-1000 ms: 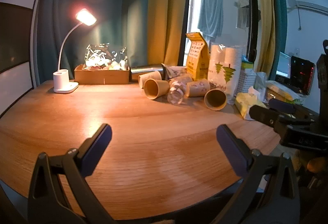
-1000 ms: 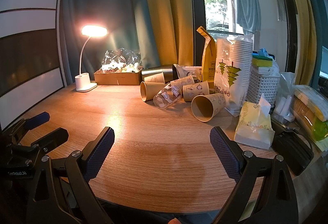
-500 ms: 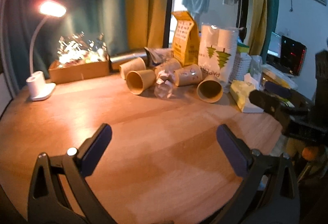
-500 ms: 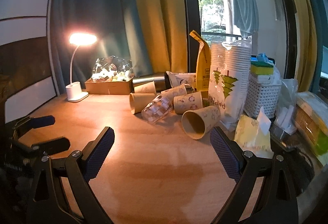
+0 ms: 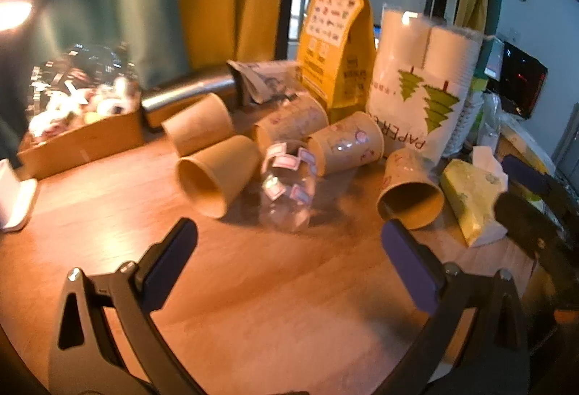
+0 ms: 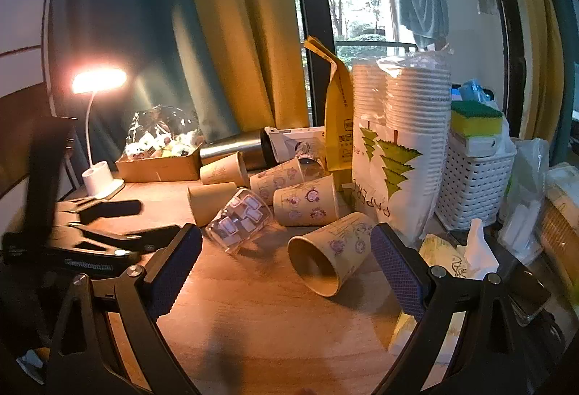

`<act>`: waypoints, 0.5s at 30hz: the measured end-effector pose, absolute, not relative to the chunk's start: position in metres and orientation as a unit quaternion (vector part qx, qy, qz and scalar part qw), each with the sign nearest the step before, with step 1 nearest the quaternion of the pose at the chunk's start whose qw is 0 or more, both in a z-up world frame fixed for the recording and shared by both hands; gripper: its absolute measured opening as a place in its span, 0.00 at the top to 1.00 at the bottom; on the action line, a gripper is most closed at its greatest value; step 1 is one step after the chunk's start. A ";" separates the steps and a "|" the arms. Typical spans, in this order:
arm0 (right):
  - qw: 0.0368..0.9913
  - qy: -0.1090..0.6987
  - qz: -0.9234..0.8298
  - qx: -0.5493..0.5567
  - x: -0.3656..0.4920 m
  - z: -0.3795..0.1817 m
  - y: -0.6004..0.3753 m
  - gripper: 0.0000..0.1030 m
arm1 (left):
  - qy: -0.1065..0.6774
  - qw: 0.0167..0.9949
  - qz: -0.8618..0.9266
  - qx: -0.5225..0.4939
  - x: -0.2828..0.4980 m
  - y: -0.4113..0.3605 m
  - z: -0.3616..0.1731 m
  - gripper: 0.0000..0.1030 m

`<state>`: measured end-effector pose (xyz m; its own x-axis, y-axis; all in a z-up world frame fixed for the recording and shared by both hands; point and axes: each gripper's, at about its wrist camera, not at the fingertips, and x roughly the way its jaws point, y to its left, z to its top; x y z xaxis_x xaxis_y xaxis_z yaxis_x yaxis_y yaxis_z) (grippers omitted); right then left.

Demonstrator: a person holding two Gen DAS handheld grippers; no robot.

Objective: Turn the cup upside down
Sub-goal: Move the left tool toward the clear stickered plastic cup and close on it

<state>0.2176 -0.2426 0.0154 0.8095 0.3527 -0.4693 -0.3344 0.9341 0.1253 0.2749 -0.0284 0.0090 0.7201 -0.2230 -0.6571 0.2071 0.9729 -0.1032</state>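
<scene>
At the far left of the wooden table (image 6: 260, 319) a white desk lamp (image 6: 96, 127) glows, its base beside a cardboard box (image 6: 159, 167) of wrapped items. Right of the box a steel flask (image 6: 235, 145) lies on its side. In front of it is a cluster of tipped-over paper cups: a plain brown cup (image 5: 217, 174) with its mouth toward the camera, and touching its right side a clear plastic cup (image 5: 287, 190) with stickers, also lying down. Further right, a printed paper cup (image 6: 329, 252) lies on its side, mouth facing forward, just beside a bagged stack of paper cups (image 6: 401, 156). A yellow paper bag (image 5: 336, 37) stands behind the cluster, a white basket (image 6: 474, 185) topped by a sponge (image 6: 476, 118) sits right of the stack, and a tissue pack (image 5: 470, 199) lies near the table's right edge.

The left gripper (image 5: 289, 264) hangs above bare wood in front of the clear cup, fingers spread wide and holding nothing. The right gripper (image 6: 286, 268) is likewise spread and empty, with the printed cup lying between its 2 fingertips in view, untouched.
</scene>
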 end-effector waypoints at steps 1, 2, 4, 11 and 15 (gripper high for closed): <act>0.951 0.252 0.179 0.021 0.220 0.013 -0.245 0.07 | 0.365 0.924 -0.118 -0.009 0.284 -0.032 0.004 0.01; 0.950 0.253 0.179 0.023 0.222 0.012 -0.246 0.07 | 0.370 0.921 -0.121 -0.011 0.289 -0.035 0.001 0.01; 0.949 0.257 0.177 0.029 0.227 0.008 -0.251 0.07 | 0.381 0.916 -0.124 -0.010 0.301 -0.039 -0.008 0.03; 0.947 0.266 0.177 0.040 0.236 -0.004 -0.260 0.07 | 0.405 0.908 -0.109 -0.001 0.324 -0.050 -0.028 0.14; 0.945 0.271 0.179 0.046 0.239 -0.008 -0.265 0.07 | 0.414 0.904 -0.105 0.008 0.331 -0.055 -0.037 0.23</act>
